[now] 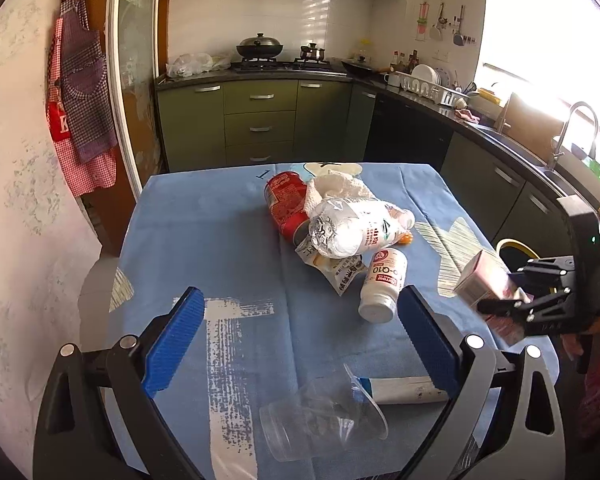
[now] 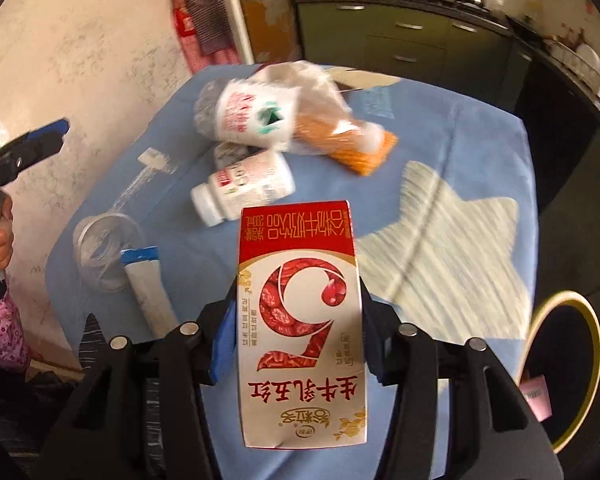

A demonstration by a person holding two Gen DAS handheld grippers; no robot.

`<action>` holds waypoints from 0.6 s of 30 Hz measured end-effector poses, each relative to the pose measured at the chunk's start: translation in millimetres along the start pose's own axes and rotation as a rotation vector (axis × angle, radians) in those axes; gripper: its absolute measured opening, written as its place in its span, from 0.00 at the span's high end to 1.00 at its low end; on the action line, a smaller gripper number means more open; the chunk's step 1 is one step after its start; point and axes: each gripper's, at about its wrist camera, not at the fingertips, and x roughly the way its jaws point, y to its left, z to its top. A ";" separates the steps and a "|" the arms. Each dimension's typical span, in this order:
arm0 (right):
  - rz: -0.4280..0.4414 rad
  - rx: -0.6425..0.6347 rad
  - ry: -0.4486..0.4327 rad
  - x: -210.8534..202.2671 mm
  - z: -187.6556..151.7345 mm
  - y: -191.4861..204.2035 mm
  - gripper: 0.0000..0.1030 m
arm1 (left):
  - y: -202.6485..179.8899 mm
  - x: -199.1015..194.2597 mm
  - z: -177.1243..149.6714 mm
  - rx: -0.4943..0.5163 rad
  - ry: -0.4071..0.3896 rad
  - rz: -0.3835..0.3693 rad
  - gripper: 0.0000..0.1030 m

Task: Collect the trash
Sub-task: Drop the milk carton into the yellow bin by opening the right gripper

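Note:
My right gripper (image 2: 300,304) is shut on a red and white milk carton (image 2: 300,320), held above the blue-clothed table (image 2: 480,152); in the left wrist view the carton (image 1: 482,280) hangs off the table's right edge. My left gripper (image 1: 300,300) is open over the near part of the table, nothing between its pads. Below it lie a clear plastic cup (image 1: 316,420) and a white tube (image 1: 404,390). Further back are a white pill bottle (image 1: 382,284), a crushed plastic bottle (image 1: 352,228), a red can (image 1: 286,208), a tissue (image 1: 336,186) and an orange packet (image 2: 360,156).
A black bin with a yellow rim (image 2: 564,364) stands on the floor at the table's right side, below the carton. Green kitchen cabinets (image 1: 260,120) and a counter with a sink (image 1: 540,152) run behind and to the right. A wall (image 1: 28,200) borders the left.

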 end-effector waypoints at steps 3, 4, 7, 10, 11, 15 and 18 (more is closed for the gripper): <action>-0.107 0.171 -0.028 -24.7 -18.2 -65.2 0.52 | -9.6 2.9 0.7 0.015 0.005 -0.012 0.07; -0.141 0.220 -0.032 -30.3 -23.4 -84.9 0.52 | -12.8 4.4 0.8 0.021 0.008 -0.017 0.07; -0.268 0.361 -0.021 -42.9 -42.8 -144.9 0.52 | -20.0 6.9 0.6 0.032 0.015 -0.024 0.07; -0.361 0.461 0.005 -43.7 -60.7 -186.7 0.52 | -26.4 9.4 1.7 0.039 0.021 -0.031 0.07; -0.383 0.487 0.016 -41.8 -65.2 -199.3 0.51 | -29.0 10.1 2.2 0.042 0.022 -0.032 0.07; -0.445 0.575 0.047 -29.4 -76.4 -234.3 0.47 | -38.1 11.8 4.1 0.059 0.029 -0.034 0.07; -0.463 0.621 0.023 -31.3 -84.2 -245.7 0.45 | -42.8 11.8 4.7 0.071 0.032 -0.031 0.07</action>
